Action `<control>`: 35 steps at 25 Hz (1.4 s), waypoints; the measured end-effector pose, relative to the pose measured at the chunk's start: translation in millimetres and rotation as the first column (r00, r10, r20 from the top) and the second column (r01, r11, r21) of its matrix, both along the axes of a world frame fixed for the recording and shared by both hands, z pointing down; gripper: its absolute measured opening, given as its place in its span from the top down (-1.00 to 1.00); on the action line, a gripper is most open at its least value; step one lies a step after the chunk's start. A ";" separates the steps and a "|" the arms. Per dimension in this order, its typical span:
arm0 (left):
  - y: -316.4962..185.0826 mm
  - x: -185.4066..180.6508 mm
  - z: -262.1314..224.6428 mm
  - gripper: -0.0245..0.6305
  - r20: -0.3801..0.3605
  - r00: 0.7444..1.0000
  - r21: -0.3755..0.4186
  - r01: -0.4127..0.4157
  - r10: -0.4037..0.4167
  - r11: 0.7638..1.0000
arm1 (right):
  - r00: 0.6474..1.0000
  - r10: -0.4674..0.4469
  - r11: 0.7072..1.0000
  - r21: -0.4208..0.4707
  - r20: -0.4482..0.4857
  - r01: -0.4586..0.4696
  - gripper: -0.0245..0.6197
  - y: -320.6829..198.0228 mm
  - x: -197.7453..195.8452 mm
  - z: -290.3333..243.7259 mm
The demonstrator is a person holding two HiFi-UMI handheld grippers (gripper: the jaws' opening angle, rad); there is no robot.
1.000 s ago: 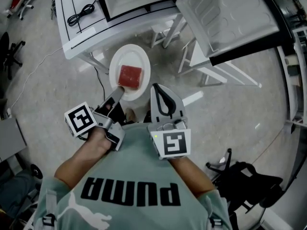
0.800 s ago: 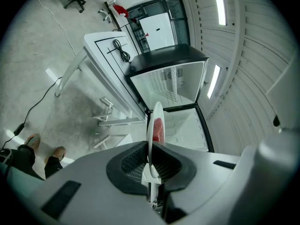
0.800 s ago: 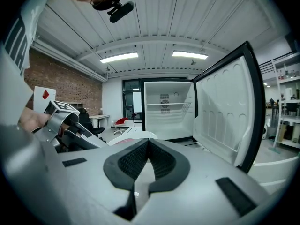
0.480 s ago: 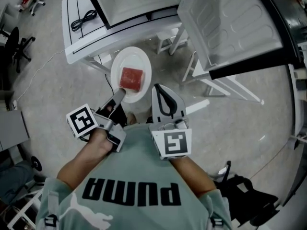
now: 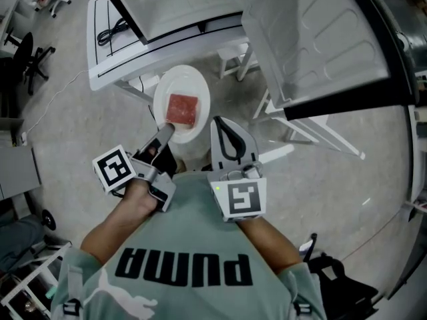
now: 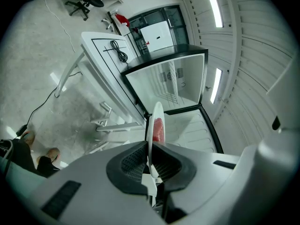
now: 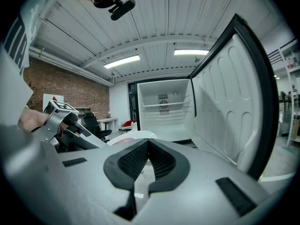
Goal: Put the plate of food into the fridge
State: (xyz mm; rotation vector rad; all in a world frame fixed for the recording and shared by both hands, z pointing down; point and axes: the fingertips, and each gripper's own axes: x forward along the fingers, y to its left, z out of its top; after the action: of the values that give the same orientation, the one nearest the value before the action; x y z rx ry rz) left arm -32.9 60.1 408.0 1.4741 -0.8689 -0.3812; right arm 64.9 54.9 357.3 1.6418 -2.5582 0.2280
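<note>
One white plate (image 5: 181, 102) with a red block of food (image 5: 181, 109) on it was out over the floor (image 5: 333, 192), just short of the open fridge (image 5: 180, 5). Left gripper (image 5: 163, 133) had its jaws pinched on the plate's near rim. Right gripper (image 5: 219, 122) sat just beside it, jaws closed together on nothing. Fridge door (image 5: 313, 39) stood swung open on the right

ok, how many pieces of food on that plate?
1: a red block at the middle of the white plate, which the left gripper grips by its near rim. No other food shows on it.
</note>
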 end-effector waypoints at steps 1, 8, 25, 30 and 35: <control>-0.5 3.7 -0.1 0.85 0.001 1.000 0.001 0.006 -0.006 1.000 | 1.000 -0.005 1.000 0.001 0.001 0.005 0.91 -1.0 3.7 -0.1; 1.8 24.4 1.9 0.85 0.003 0.999 0.001 0.037 -0.037 0.999 | 0.999 -0.036 0.999 0.004 0.000 0.036 0.91 -2.5 25.3 3.8; -22.0 38.0 8.1 0.85 -0.007 1.000 -0.031 -0.006 0.006 1.000 | 1.000 0.021 1.000 -0.021 0.010 -0.020 0.91 -19.2 37.9 11.1; -40.9 32.6 7.6 0.85 -0.015 1.000 -0.037 -0.018 0.018 0.999 | 0.999 0.032 0.999 -0.042 -0.004 -0.032 0.91 -34.7 31.7 13.4; -63.0 21.3 5.8 0.85 -0.023 1.000 -0.030 -0.019 0.019 0.999 | 0.999 0.035 0.999 -0.040 -0.021 -0.036 0.91 -54.9 20.7 9.7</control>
State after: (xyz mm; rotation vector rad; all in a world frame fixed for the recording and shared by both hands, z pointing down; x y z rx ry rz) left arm -11.6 -2.9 413.8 1.4469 -0.8388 -0.3683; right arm 85.6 0.0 367.0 1.6671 -2.4947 0.2629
